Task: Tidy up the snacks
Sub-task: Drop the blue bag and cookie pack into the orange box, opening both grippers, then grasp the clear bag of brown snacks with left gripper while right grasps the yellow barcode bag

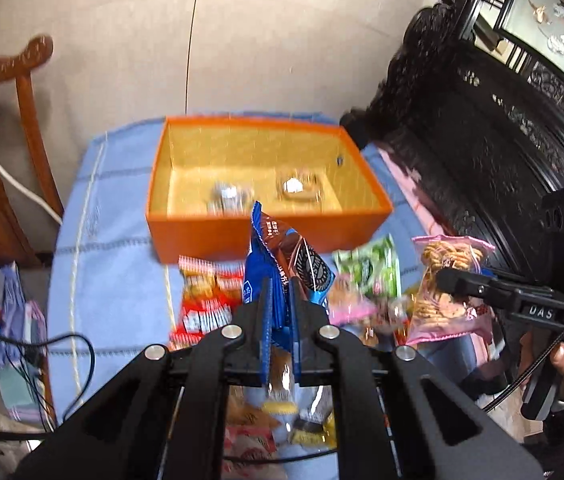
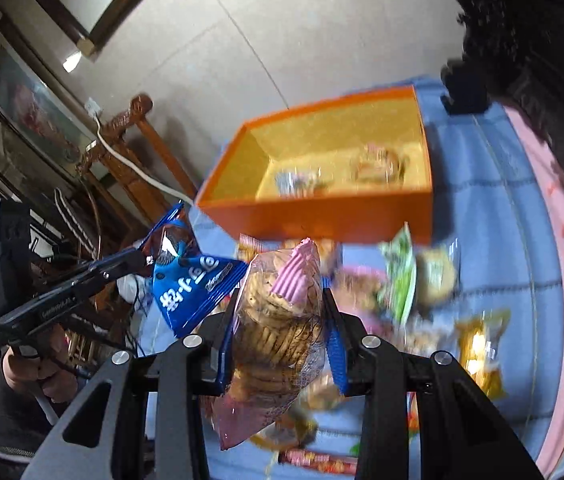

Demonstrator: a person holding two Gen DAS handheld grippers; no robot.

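Observation:
My left gripper [image 1: 280,286] is shut on a blue cookie packet [image 1: 282,258] and holds it up above the snack pile, in front of the orange box [image 1: 265,232]. My right gripper [image 2: 279,300] is shut on a pink-trimmed clear bag of cookies [image 2: 277,328], also lifted; this bag shows at the right of the left wrist view [image 1: 448,288]. The blue packet shows at the left of the right wrist view [image 2: 193,280]. The box [image 2: 322,216] holds two small wrapped snacks.
Loose snacks lie on the blue cloth [image 1: 117,220]: a red-and-white packet [image 1: 201,300], a green packet [image 1: 370,268], a yellow packet [image 2: 482,348]. A wooden chair [image 1: 5,128] stands left, dark carved furniture [image 1: 482,128] right. Cables hang at the left edge.

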